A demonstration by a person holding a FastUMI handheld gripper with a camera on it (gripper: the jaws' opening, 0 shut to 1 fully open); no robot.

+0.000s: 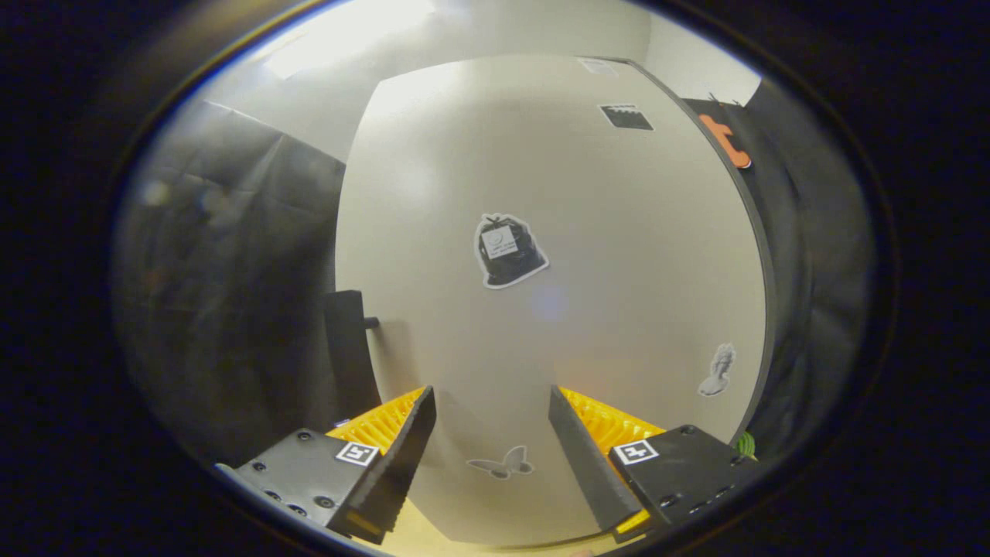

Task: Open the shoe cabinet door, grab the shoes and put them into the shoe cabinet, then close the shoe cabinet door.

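I am viewing the cabinet door [557, 309] with its lower edge passing out of sight behind the tongs [492, 456], whose fingers are standing apart with nothing between them. The printing on the bag sticker [508, 251] is reading too small to make out. A green object [745, 444] is showing only a sliver beyond the door's edge; I cannot identify it.

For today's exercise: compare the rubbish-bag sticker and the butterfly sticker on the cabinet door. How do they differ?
The rubbish-bag sticker is dark with a pale outline; the butterfly sticker is pale grey. The bag sticker looks larger and sits mid-door, well beyond the open hand-held gripper; the butterfly lies low, between its fingers. Both are stuck flat on the cabinet door.
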